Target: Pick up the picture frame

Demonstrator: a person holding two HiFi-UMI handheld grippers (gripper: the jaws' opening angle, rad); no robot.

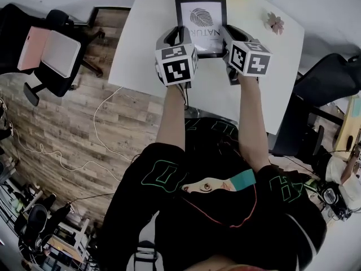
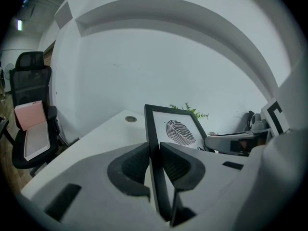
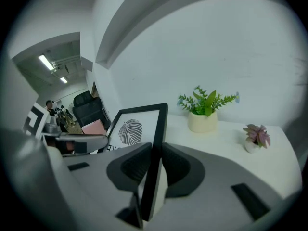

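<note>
White tabletop (image 1: 146,44) below, and the picture frame (image 1: 201,13) is clamped by its side edges in the left gripper (image 2: 155,150) and right gripper (image 3: 156,150) jaws. Looks lifted clear, so basically done.

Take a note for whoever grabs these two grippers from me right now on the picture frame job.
Left gripper: shut on the left edge of the picture frame.
Right gripper: shut on its right edge.
Frame: held between both over the white table. It seems lifted, but its bottom edge is hidden.
Done: two-sided grasp.
Left: confirm it is clear of the table and keep it level.
</note>
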